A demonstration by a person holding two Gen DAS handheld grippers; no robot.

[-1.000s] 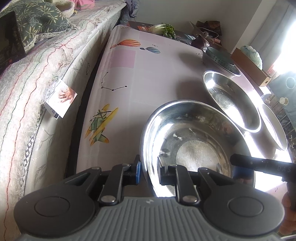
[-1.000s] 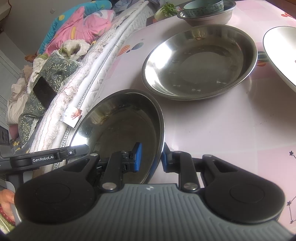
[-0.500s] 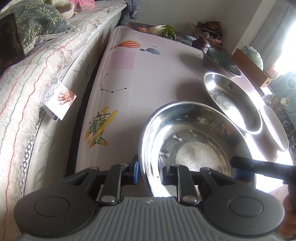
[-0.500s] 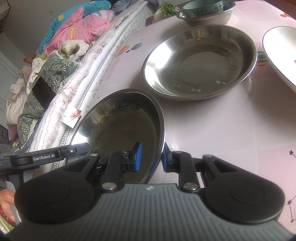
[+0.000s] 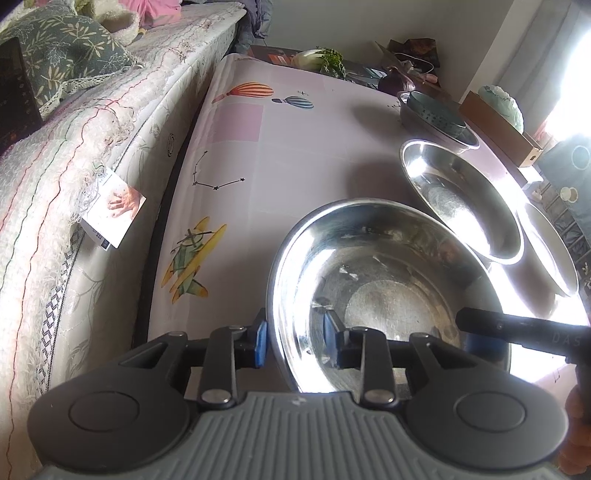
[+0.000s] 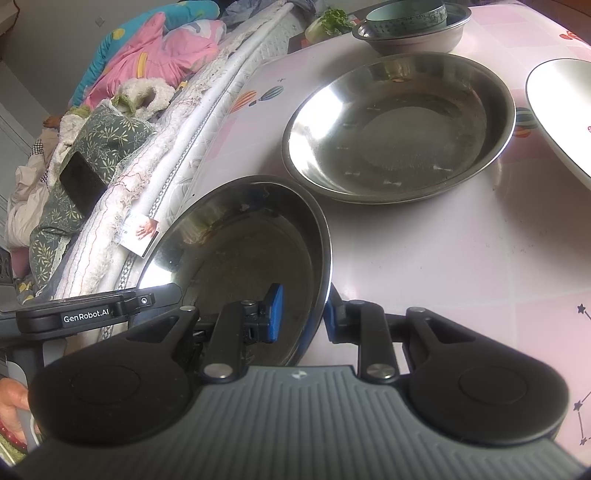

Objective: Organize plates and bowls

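Observation:
A shiny steel bowl [image 5: 388, 280] [image 6: 240, 251] sits nearest on the pink patterned tablecloth [image 5: 295, 155]. My left gripper [image 5: 294, 336] straddles its left rim; its jaws are opening, and the blue pads stand clear of the thin rim between them. My right gripper [image 6: 303, 315] is shut on the bowl's right rim, one pad inside and one outside. Whether the bowl rests on the table I cannot tell. Beyond it lie a second steel bowl [image 5: 458, 199] [image 6: 399, 125] and a white plate [image 5: 550, 251] [image 6: 557, 110].
At the far end, a teal bowl sits inside a grey metal bowl [image 5: 436, 118] [image 6: 410, 22]. A bed with quilts [image 5: 74, 147] runs along the table's left edge, a paper tag [image 5: 114, 210] hanging from it. A wooden box [image 5: 498, 125] and greens [image 5: 321, 59] stand behind.
The left gripper's jaws have spread apart around the bowl's rim. The right gripper, both hands and the dishes have stayed put.

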